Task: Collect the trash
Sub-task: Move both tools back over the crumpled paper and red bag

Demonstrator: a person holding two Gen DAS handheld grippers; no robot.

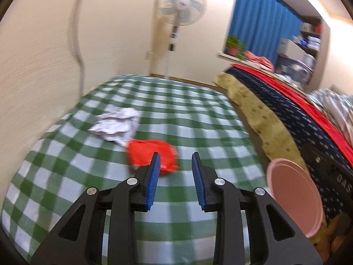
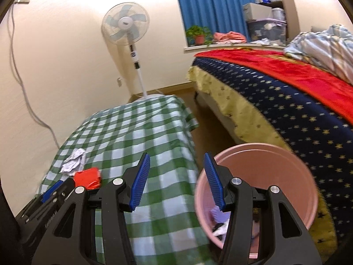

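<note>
Left wrist view: the left tongs (image 1: 175, 156) pointed down over a worktop (image 1: 187, 110) under a green-and-white checked cloth, jaws apart and holding nothing. Just beyond their tips lay a crumpled red wrapper (image 1: 145, 152), and touching its far side a wad of white paper (image 1: 117, 124). Both pieces of trash sat loose on the cloth, seemingly waiting to be picked up. A pink bin (image 1: 293, 196) showed edge-on to the right of the wrapper, against a bed (image 1: 286, 110) with a star-patterned cover.

Right wrist view: the right tongs (image 2: 177, 160) were also apart and empty, straddling the worktop's (image 2: 143, 132) right edge. The pink bin (image 2: 275, 165) stood beside that edge, its mouth open upward, probably placed there so trash could drop straight in; some scraps already lay inside. The red wrapper (image 2: 87, 176) and white paper (image 2: 74, 161) lay well away from the bin, near the left tongs (image 2: 51, 191).
</note>
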